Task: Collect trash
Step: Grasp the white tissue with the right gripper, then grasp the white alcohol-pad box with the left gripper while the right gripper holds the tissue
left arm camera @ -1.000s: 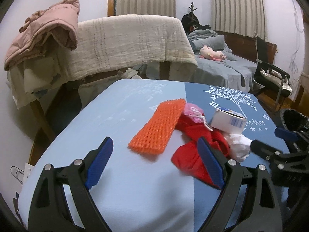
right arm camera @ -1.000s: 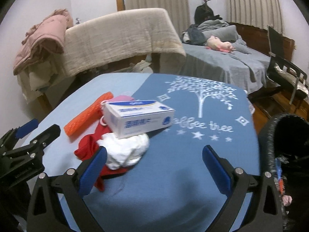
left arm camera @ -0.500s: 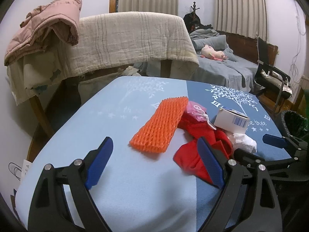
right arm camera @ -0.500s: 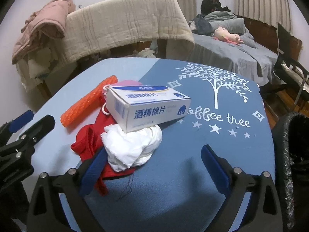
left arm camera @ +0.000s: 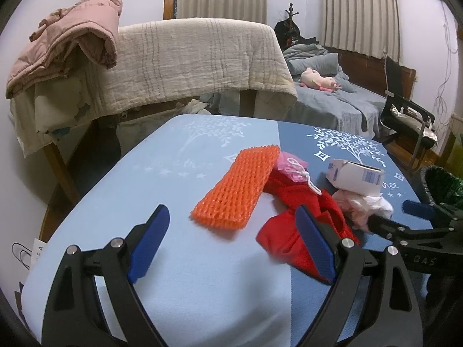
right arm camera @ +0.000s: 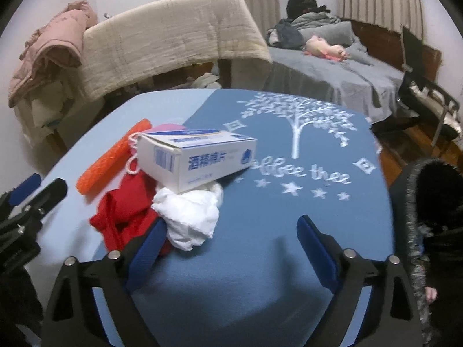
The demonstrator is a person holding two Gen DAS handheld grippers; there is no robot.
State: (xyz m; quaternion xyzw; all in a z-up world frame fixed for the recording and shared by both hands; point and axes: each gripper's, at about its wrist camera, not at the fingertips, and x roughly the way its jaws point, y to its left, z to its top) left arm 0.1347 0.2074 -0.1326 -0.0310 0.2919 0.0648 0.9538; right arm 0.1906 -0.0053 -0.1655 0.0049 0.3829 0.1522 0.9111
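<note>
Table under two-tone blue cloth with white tree print; trash clustered near the middle, straddling the light/dark seam.

Left gripper: jaws spread wide, nothing between the pads; poised over the light-blue half, near edge of the table; red cloth partly behind the right finger in the left wrist view, contact not discernible.

Right gripper: jaws closing, not yet pressing on anything; crumpled white tissue just ahead of the left finger and partly over its tip, rest of the gap over bare dark-blue cloth.

Trash, left to right as seen from the left wrist: orange mesh sleeve lying flat; pink netting with white cord beside it, on the red cloth; white-and-blue cardboard box lying on its side, resting partly on the tissue and the red cloth.

Black bin lined with a dark bag off the right edge of the table, some scraps visible inside.

Background: beige blanket draped over a rail, pink jacket heaped at left, bed with grey sheet and pink plush toy.
</note>
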